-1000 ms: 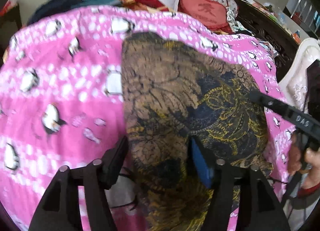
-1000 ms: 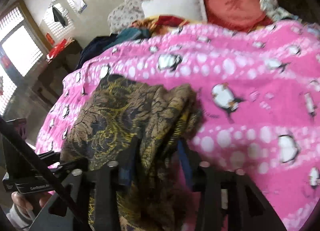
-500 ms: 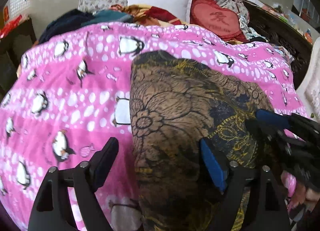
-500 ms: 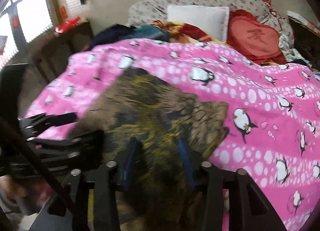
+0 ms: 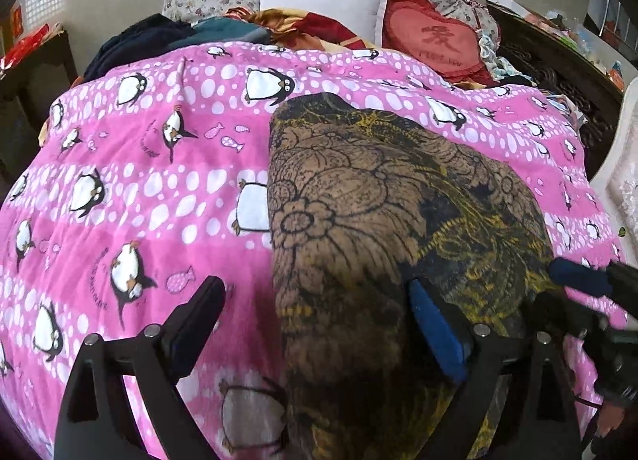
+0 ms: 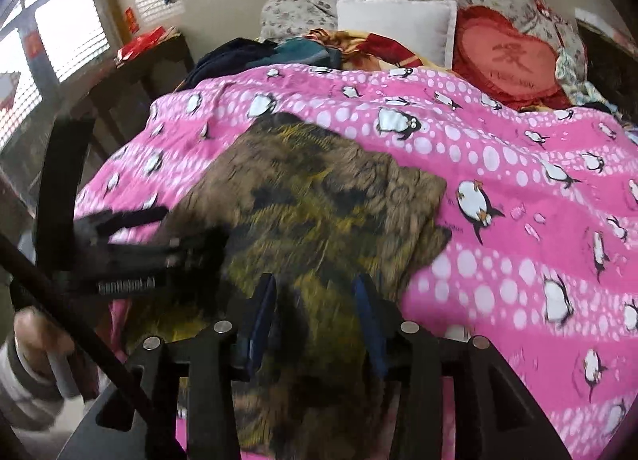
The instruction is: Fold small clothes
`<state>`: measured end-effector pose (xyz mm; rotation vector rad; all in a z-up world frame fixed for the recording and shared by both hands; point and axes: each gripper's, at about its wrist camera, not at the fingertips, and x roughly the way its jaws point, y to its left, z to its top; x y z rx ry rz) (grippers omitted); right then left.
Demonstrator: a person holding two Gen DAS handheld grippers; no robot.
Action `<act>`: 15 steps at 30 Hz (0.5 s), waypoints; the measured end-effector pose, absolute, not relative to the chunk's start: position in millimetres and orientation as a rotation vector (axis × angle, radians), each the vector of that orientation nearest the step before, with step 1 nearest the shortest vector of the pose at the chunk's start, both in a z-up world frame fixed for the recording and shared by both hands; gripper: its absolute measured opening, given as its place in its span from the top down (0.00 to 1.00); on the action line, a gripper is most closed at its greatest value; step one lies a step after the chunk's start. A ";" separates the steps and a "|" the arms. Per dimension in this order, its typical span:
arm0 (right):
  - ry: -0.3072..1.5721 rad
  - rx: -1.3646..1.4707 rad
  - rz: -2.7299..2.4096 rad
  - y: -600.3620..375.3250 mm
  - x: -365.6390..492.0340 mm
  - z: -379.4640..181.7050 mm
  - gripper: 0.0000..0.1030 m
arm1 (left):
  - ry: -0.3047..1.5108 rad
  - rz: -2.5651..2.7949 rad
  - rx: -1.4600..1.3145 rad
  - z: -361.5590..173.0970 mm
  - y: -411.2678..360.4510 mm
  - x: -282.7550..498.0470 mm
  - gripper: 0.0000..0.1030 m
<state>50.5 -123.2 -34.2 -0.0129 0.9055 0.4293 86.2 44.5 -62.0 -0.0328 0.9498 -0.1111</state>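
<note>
A brown, black and yellow floral garment (image 5: 379,221) lies spread on the pink penguin blanket (image 5: 139,181); it also shows in the right wrist view (image 6: 319,201). My left gripper (image 5: 319,316) is open wide over the garment's near left edge, its blue-padded right finger (image 5: 434,324) resting on the cloth. My right gripper (image 6: 315,312) holds the garment's near edge between its blue pads, with cloth bunched between the fingers. Each gripper shows in the other's view: the right gripper (image 5: 586,300) at the garment's right side, the left gripper (image 6: 131,248) at its left side.
At the bed's head lie a white pillow (image 5: 323,5), a red heart cushion (image 5: 438,41) and a pile of dark and coloured clothes (image 5: 191,33). A dark wooden bedframe (image 5: 558,73) runs along the right. A window and dark furniture (image 6: 60,73) stand at the left.
Both grippers have pulled back toward the near edge and the garment now lies flatter and more spread. The left gripper's fingers have opened wider.
</note>
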 end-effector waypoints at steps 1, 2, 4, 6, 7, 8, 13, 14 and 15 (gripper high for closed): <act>0.907 -0.021 0.415 -123.3 45.3 -37.7 0.56 | 0.944 -0.108 -0.030 -61.5 44.9 80.9 0.10; 0.915 -0.028 0.400 -122.9 41.2 -44.4 0.56 | 0.941 -0.103 -0.030 -61.7 44.9 76.4 0.10; 0.947 -0.048 0.383 -118.7 36.9 -63.3 0.56 | 0.938 -0.090 -0.027 -65.8 44.8 66.0 0.10; 0.950 -0.051 0.370 -117.3 34.7 -71.4 0.56 | 0.956 -0.091 -0.016 -73.1 42.8 60.4 0.10; 0.947 -0.043 0.364 -117.1 32.3 -68.2 0.56 | 0.966 -0.092 -0.020 -76.2 43.1 57.3 0.10; 0.948 -0.028 0.364 -119.2 31.0 -64.5 0.56 | 0.966 -0.089 -0.030 -76.7 44.2 53.9 0.10; 0.900 0.046 0.346 -136.6 4.4 -29.2 0.35 | 0.917 -0.064 -0.031 -64.5 46.3 38.7 0.10; 0.897 0.070 0.346 -141.7 -3.0 -21.5 0.33 | 0.911 -0.065 -0.032 -61.5 46.3 36.5 0.10; 0.892 0.095 0.358 -146.8 -9.9 -14.0 0.33 | 0.905 -0.070 -0.034 -57.9 46.1 33.9 0.10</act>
